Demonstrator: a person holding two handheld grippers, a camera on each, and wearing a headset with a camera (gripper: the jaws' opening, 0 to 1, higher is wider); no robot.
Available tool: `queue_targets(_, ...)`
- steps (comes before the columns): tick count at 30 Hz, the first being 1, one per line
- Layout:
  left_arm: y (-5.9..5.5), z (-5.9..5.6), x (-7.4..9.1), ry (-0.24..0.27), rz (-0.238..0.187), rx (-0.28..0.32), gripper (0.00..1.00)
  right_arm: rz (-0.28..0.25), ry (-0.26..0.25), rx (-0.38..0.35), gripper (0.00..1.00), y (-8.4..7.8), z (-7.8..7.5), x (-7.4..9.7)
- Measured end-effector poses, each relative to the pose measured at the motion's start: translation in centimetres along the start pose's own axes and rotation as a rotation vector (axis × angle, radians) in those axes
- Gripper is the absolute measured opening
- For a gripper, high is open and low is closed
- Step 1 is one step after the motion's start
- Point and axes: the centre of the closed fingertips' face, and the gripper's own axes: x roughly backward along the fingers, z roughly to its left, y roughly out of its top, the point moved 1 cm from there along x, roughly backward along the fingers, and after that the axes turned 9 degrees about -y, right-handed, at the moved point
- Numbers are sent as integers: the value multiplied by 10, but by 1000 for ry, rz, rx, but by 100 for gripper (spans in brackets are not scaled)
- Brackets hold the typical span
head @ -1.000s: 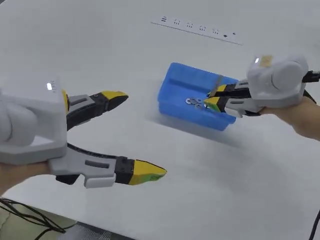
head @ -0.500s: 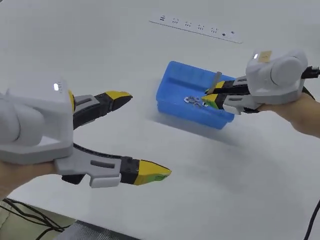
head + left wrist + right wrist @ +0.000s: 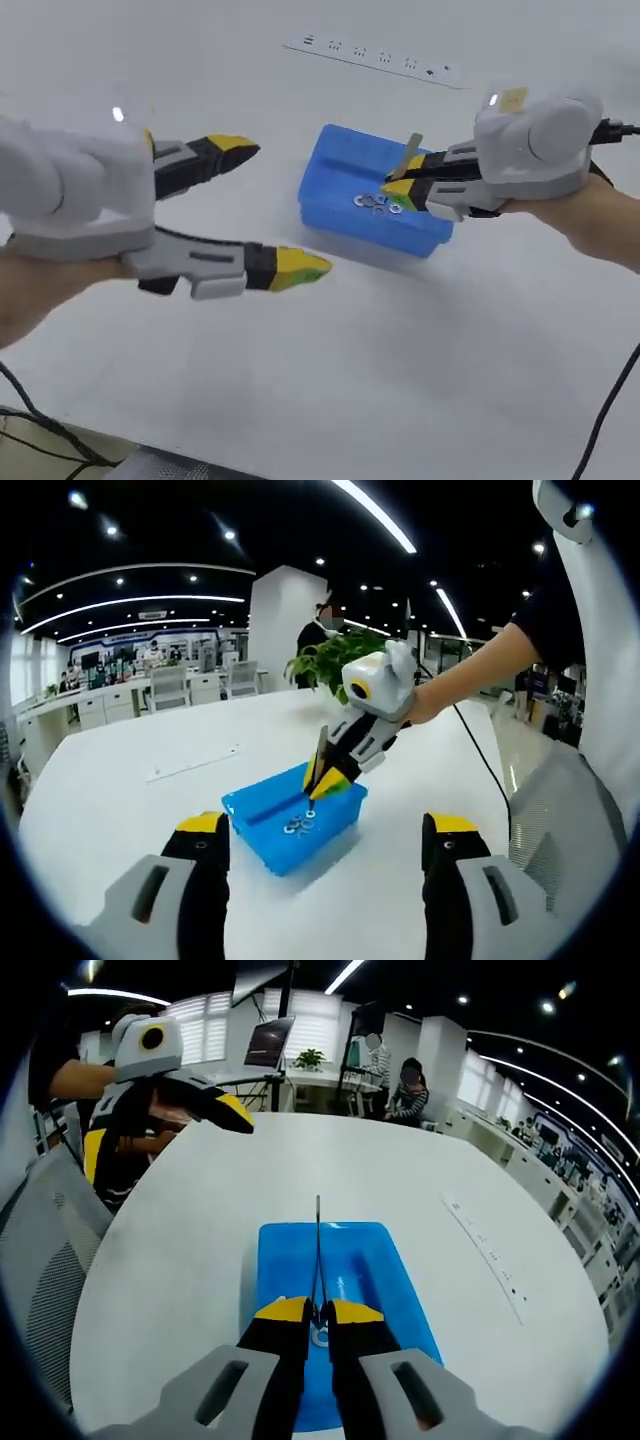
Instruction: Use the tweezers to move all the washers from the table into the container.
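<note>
the right gripper [image 3: 395, 192] is seen over the blue container [image 3: 350, 222], its jaws drawn narrow and clamped on the tweezers [image 3: 412, 155], which stick up and out past the yellow tips as a thin grey strip. in the right gripper view the tweezers [image 3: 318, 1250] are shown pinched between the jaws of the right gripper [image 3: 318, 1310] and run straight ahead along the middle of the container [image 3: 365, 1260]. a small cluster of washers [image 3: 375, 203] is found lying on the container floor, just beside the gripper tips. from the left gripper view the same cluster of washers [image 3: 298, 825] is made out inside the container [image 3: 322, 842], with the right gripper [image 3: 318, 785] angled down over it and the tweezers [image 3: 320, 755] tilted up from its tips. the left gripper [image 3: 280, 208] is held above the white table [image 3: 400, 380], apart from the container on its left, and its jaws are seen spread wide. the wide gap is confirmed in the left gripper view [image 3: 328, 825]. a power strip [image 3: 375, 58] is spotted lying on the table beyond the container
</note>
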Motion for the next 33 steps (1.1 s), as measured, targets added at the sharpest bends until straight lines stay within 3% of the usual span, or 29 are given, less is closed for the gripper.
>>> queue_targets(4, 16, 13, -30, -50, 19, -79, 77, 5, 0, 19, 8, 2, 1, 1)
queue_targets(6, 21, 13, -44, -104, 39, -110, 71, 8, -5, 48, 8, 4, 1, 3)
queue_targets(7, 22, 15, -48, -107, 55, -137, 67, 9, -6, 56, 8, 5, 1, 4)
queue_targets(10, 25, 13, -62, -152, 112, -197, 60, 2, -2, 75, 8, 9, 2, 6)
queue_targets(11, 29, 7, -67, -191, 121, -230, 52, 3, -2, 84, 8, 10, 3, 7)
queue_targets(13, 32, 3, -73, -219, 137, -272, 41, 0, 0, 94, 8, 12, 4, 8)
queue_targets(17, 30, -5, -78, -285, 191, -329, 24, -3, 7, 120, 8, 14, 6, 8)
queue_targets(18, 32, -7, -79, -288, 185, -361, 22, -3, 12, 123, 8, 15, 7, 9)
queue_targets(20, 36, -8, -79, -286, 180, -349, 22, 1, 17, 140, 8, 15, 9, 9)
queue_targets(25, 28, -8, -75, -298, 249, -444, 12, 14, 27, 175, 8, 15, 11, 9)
queue_targets(26, 27, -10, -74, -314, 247, -426, 11, 15, 29, 177, 8, 15, 12, 9)
queue_targets(33, 28, -14, -66, -321, 252, -457, 7, 17, 44, 216, 8, 20, 18, 13)
